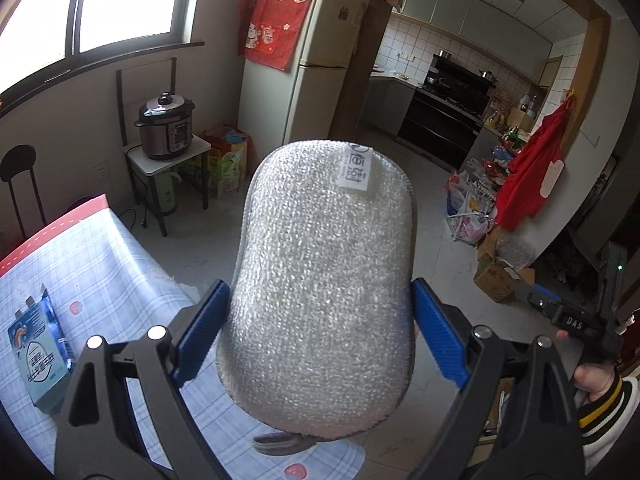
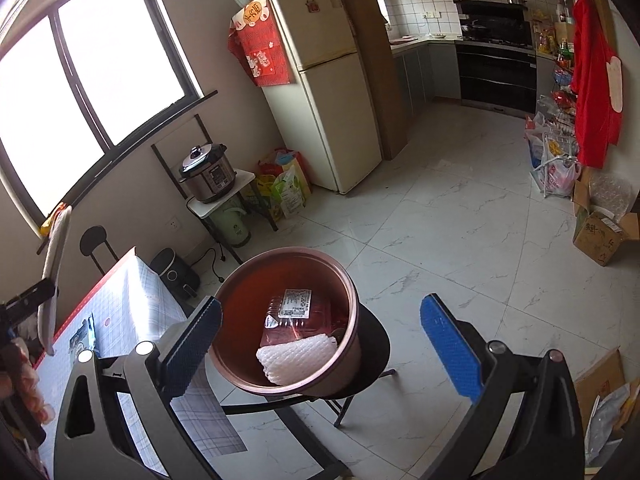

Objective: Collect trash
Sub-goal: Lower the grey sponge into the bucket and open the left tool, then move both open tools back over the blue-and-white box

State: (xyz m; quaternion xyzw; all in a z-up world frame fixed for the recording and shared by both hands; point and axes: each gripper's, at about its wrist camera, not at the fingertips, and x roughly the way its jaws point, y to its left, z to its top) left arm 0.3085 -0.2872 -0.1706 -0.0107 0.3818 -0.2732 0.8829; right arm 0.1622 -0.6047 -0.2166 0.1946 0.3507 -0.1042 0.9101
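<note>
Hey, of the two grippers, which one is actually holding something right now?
The left gripper: its blue pads press both sides of a silvery scrubbing sponge. The right gripper stands wide open and empty above the pink bin.

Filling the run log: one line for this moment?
left gripper: shut on sponge | right gripper: open, empty | bin: holds trash

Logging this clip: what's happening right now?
A person is collecting trash with two handheld claws. The left claw grips a silvery scouring pad above the table edge. The right claw hangs open and empty over a pink bin on a stool, already holding a plastic container and foam netting.
</note>
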